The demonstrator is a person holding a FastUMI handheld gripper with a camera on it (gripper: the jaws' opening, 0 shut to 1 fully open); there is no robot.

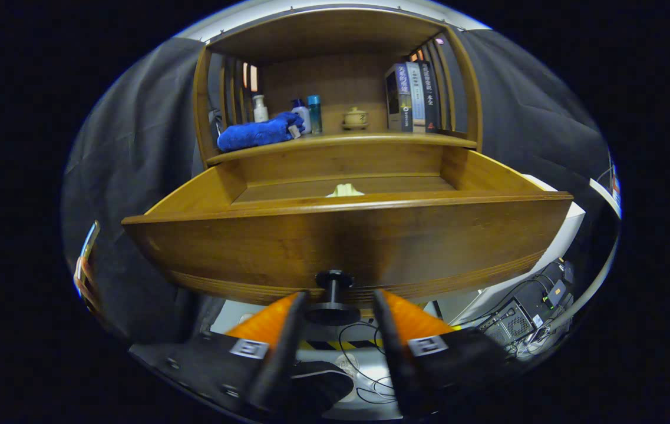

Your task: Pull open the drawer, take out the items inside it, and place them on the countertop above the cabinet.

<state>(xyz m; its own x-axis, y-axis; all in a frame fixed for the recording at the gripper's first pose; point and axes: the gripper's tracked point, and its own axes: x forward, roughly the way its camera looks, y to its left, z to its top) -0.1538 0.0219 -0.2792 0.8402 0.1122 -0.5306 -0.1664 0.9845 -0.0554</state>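
The wooden drawer point(346, 241) stands pulled out toward me, its front panel just ahead of the fingers. Its dark round knob point(333, 306) sits between my two fingertips; my gripper point(337, 303) is open, with a small gap showing beside the knob on the right side. Inside the drawer a pale cream item point(345, 190) peeks over the front edge; most of it is hidden by the panel. Beyond and above the drawer runs the cabinet's countertop point(364, 139).
On the countertop lie a blue towel point(258, 132), a white bottle point(260, 108), two more small bottles point(309, 115), a small lidded pot point(355, 118) and upright books point(414, 97). Cables and electronics point(523, 318) lie on the floor below right.
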